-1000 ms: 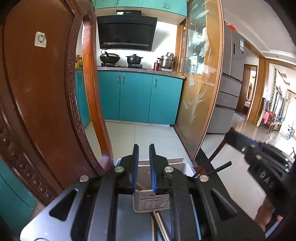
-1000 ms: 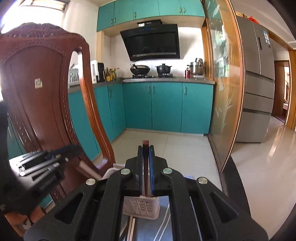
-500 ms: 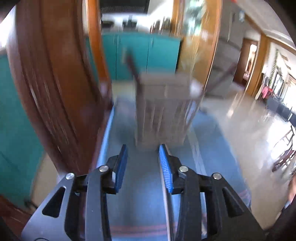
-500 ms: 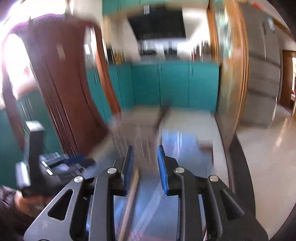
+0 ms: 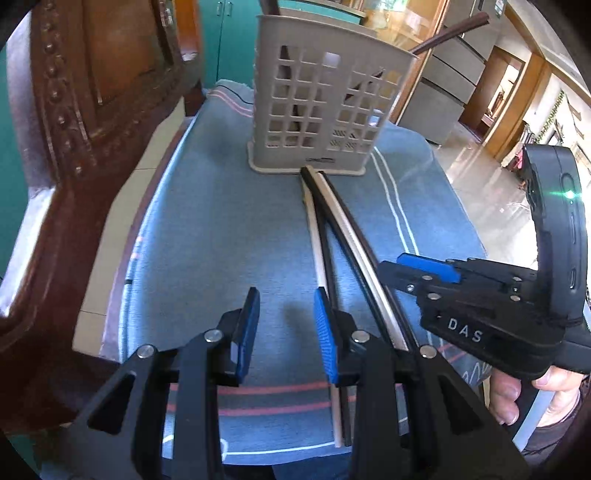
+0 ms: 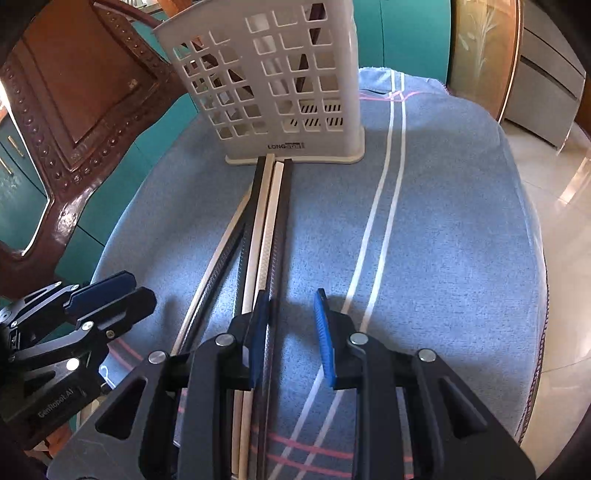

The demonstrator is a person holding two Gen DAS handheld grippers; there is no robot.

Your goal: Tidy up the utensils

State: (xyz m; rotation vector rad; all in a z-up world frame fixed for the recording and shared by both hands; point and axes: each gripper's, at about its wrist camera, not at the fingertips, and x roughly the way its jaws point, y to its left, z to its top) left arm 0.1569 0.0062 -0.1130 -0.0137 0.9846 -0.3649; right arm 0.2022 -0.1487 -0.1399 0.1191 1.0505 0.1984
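A beige slotted utensil holder stands at the far end of a blue cloth, with dark chopsticks sticking out of it. Several black and pale chopsticks lie side by side on the cloth, their tips against the holder's base. My left gripper is open and empty, low over the cloth just left of the chopsticks. My right gripper is open and empty, its left pad at the rightmost chopstick. Each gripper shows in the other's view: the right one, the left one.
The blue striped cloth covers a small table. A carved dark wooden chair back stands close on the left. Tiled floor, teal cabinets and a fridge lie beyond the table's edges.
Both grippers have tilted down from facing the kitchen to the table. Both have opened; the right one no longer holds the dark chopstick it was shut on.
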